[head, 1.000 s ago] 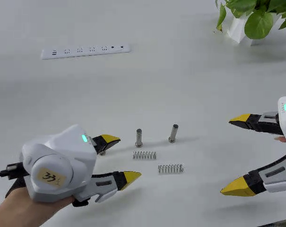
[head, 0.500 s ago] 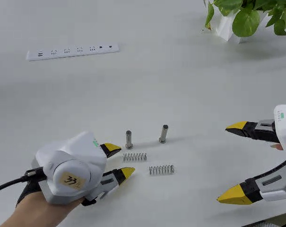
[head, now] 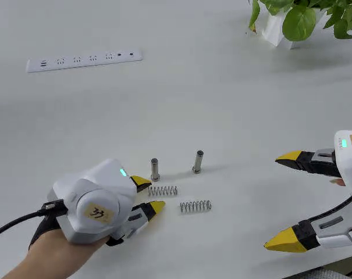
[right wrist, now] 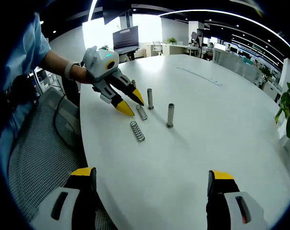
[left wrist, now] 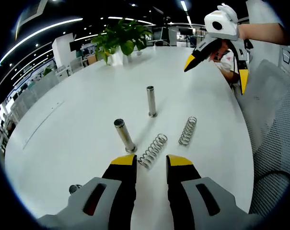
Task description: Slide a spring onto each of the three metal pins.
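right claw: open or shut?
Open. In the head view and in its own view, the right claw has its jaws spread wide apart, with nothing held between them.

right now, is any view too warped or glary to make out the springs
Head view: soft even light, springs and pins sharp, faint shadows only. Left gripper view: fisheye curves the table, springs clear. Right gripper view: same warp, bright patch behind, springs small but readable.
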{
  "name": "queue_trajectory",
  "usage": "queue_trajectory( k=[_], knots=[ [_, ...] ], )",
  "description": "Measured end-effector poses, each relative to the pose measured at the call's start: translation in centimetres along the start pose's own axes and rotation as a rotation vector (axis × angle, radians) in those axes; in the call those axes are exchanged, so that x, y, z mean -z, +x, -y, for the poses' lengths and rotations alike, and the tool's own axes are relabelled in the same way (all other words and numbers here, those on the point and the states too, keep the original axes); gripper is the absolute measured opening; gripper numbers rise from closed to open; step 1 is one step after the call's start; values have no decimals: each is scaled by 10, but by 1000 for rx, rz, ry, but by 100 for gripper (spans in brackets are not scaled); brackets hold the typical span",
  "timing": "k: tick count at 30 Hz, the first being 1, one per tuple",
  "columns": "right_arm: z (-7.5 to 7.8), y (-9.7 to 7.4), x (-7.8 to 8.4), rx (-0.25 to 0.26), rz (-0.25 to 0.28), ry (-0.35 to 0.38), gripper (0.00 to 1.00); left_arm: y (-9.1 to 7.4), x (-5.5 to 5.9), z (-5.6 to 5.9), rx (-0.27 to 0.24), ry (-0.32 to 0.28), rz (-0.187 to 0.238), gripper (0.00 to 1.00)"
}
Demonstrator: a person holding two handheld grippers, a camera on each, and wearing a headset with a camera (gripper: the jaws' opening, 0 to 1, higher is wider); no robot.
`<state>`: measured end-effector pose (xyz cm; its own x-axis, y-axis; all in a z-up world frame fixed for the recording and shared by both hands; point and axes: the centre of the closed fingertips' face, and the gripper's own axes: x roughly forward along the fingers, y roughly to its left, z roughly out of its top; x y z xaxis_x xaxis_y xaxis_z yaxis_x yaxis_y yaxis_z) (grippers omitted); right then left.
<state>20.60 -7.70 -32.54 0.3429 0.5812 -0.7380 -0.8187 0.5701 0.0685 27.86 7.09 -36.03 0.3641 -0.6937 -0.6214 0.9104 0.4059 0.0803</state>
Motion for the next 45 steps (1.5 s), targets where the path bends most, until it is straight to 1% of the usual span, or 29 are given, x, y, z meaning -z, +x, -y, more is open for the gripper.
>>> queue_trajectory(
  k=[4,10,20,24,30,33,36,39,40,42,45],
  knots=[
    [0,0,0,2,0,3,96,2,3,0,4,-3,-9,19],
    [-2,0,2,3,-2,7,97,0,4,0,0,-17,-10,13],
    [-6,2,2,-3,-8,5,97,-4,8,3,3,-39,-9,9],
    [-6,1,1,0,-7,3,96,-5,9,5,5,-45,-7,9],
    [-7,2,1,-1,-10,-1,96,-5,8,8,23,-58,-11,9],
    [-8,3,0,-2,-9,0,96,-4,7,9,35,-56,-8,12],
    [-9,3,1,-4,-11,1,96,-3,6,9,36,-42,-9,14],
    [-9,3,2,-4,-13,1,96,-2,6,9,43,-33,-9,13],
    [-7,4,4,-3,-16,1,96,-2,6,9,44,-31,-10,12],
    [-7,4,5,-3,-20,0,96,-3,6,9,47,-25,-12,9],
    [-7,4,5,-2,-18,1,96,-4,7,10,49,-27,-12,8]
  ],
)
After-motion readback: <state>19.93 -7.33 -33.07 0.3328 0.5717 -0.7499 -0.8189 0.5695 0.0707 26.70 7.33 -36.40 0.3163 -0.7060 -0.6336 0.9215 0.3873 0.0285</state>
